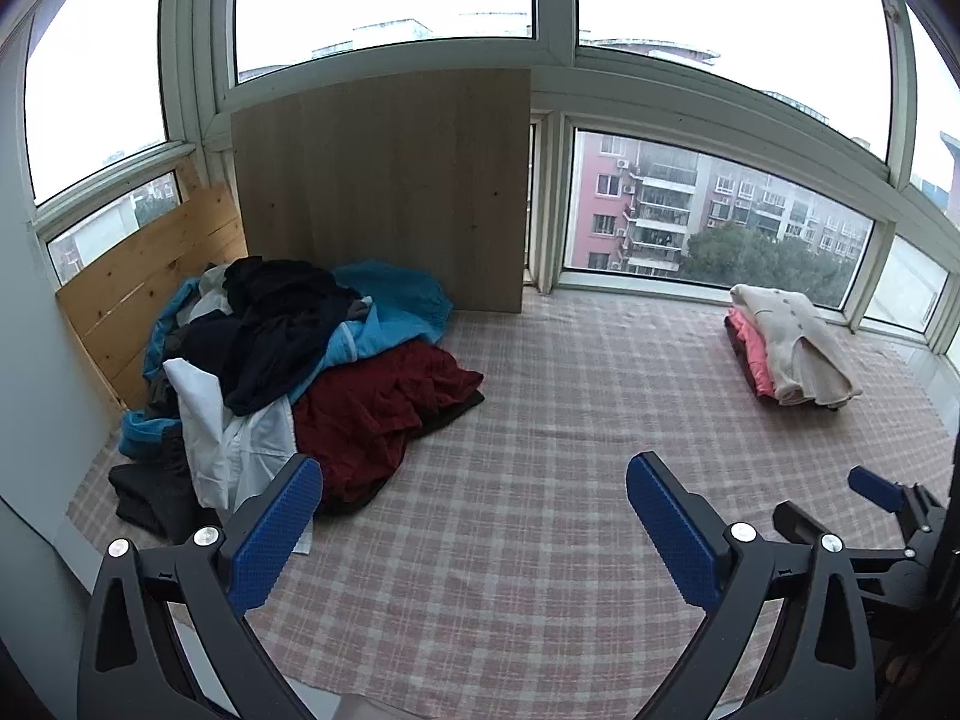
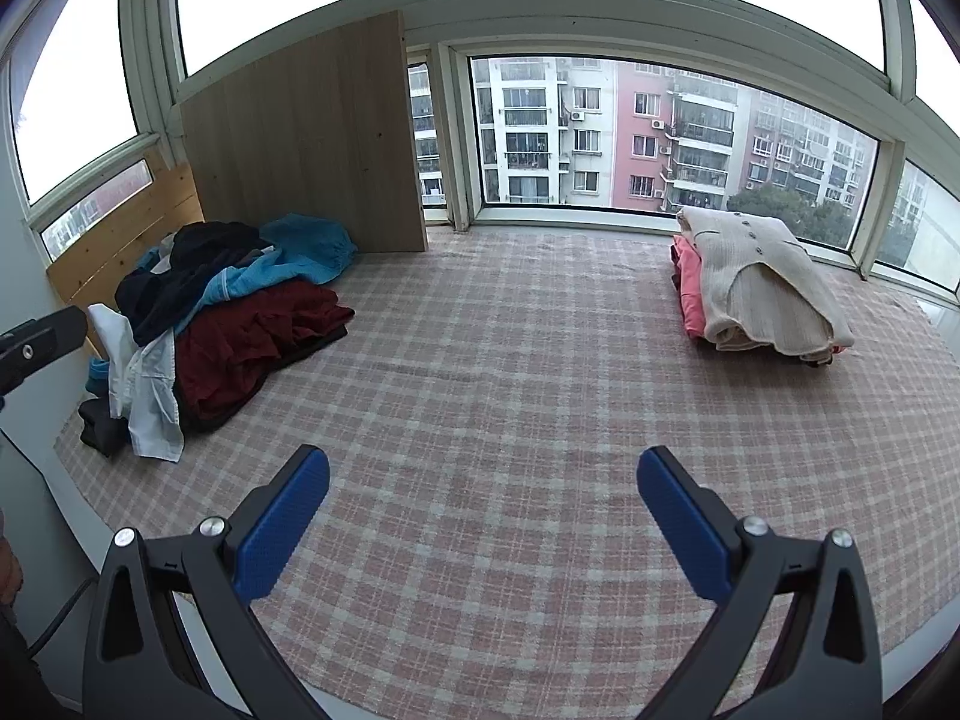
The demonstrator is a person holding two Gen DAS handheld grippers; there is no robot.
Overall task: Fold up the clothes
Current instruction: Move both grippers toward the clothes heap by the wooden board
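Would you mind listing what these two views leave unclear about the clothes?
- Pile: its lower garments are buried under the top layers in both views, so no count.
- Folded stack: the beige cardigan covers it; items below show only as edges.

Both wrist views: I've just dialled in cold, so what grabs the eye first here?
The jumbled pile of unfolded clothes, dark red, blue, black and white, heaped at the left against the wooden boards. Opposite, at the right by the window, a neat folded stack topped by a cream cardigan. Between them lies bare plaid cloth; both grippers hover open, empty.
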